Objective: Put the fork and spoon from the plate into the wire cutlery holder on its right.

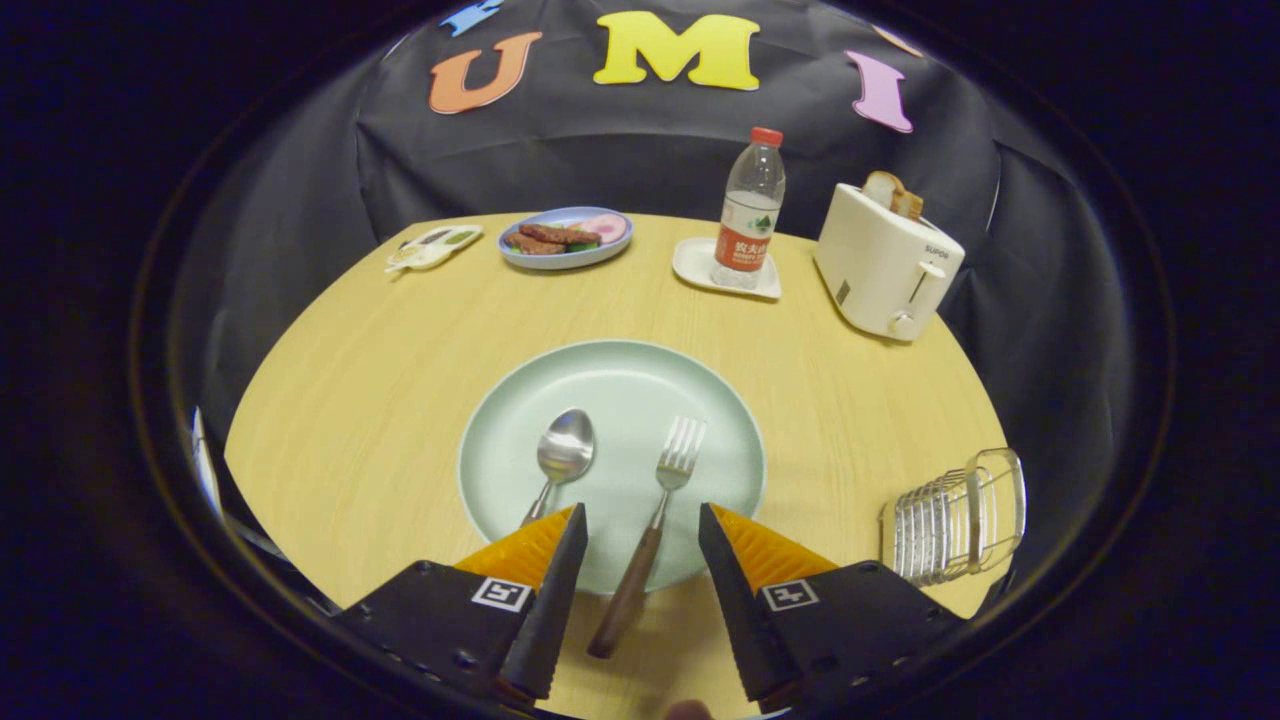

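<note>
**Desk:** Fingers of the gripper [640, 520] fill the bottom of the frame, spread apart and grasping nothing. What sits between them?

**Photographer:** That's the fork [652, 525], lower centre, its wooden handle running back between the two fingers and off the near rim of the pale green plate [620, 375], tines pointing away. Just left of it lies the spoon [560, 460], bowl up on the plate, its handle disappearing behind the left finger.

**Desk:** And the destination?

**Photographer:** Wire cutlery holder [955, 530], lower right of the frame, standing on the wooden table [360, 400] well apart from the plate. Neither utensil is in it yet, so the job looks barely begun.

**Desk:** Risks from here?

**Photographer:** My read: the handle is slim and lies slightly askew to the fingers, so a closing pinch could roll it or skid it across the plate. Coming down off-line could also knock the spoon beside it. Clutter at the upper part of the frame, the food dish [565, 238], bottle [748, 205] and toaster [885, 260], looks safely distant.
</note>
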The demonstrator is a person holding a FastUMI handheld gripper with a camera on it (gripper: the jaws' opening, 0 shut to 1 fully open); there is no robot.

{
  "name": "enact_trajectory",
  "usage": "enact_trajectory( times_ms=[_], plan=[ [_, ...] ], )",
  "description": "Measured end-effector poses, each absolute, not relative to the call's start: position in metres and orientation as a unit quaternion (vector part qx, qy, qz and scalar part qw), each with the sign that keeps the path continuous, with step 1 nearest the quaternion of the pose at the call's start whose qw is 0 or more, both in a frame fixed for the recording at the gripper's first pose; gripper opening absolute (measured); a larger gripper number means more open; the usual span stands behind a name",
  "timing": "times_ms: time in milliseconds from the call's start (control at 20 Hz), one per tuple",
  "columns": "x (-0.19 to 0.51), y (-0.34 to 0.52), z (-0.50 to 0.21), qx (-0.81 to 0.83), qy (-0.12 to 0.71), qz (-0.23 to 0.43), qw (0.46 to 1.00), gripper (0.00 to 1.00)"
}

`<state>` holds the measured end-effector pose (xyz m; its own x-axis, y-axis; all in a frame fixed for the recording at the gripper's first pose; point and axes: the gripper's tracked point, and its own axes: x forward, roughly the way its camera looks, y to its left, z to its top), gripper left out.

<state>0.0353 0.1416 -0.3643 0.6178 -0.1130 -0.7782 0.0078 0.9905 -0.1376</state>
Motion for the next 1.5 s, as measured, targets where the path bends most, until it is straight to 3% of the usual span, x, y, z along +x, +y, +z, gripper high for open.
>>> enact_trajectory(
  times_ms=[150,400,500,550,600,700,1050,1500],
  plan=[
    [0.036,0.137,-0.380,-0.044,0.459,-0.054,0.886,0.68],
    [0.038,0.130,-0.392,-0.041,0.476,-0.070,0.876,0.36],
    [0.040,0.128,-0.397,-0.036,0.484,-0.078,0.871,0.15],
    [0.037,0.126,-0.393,-0.036,0.495,-0.083,0.864,0.15],
    [0.039,0.123,-0.394,-0.035,0.495,-0.082,0.864,0.06],
    [0.039,0.123,-0.394,-0.029,0.505,-0.080,0.859,0.01],
    [0.026,0.124,-0.347,-0.008,0.532,-0.050,0.845,0.01],
    [-0.003,0.060,-0.220,-0.003,0.556,-0.033,0.830,0.01]
  ],
)
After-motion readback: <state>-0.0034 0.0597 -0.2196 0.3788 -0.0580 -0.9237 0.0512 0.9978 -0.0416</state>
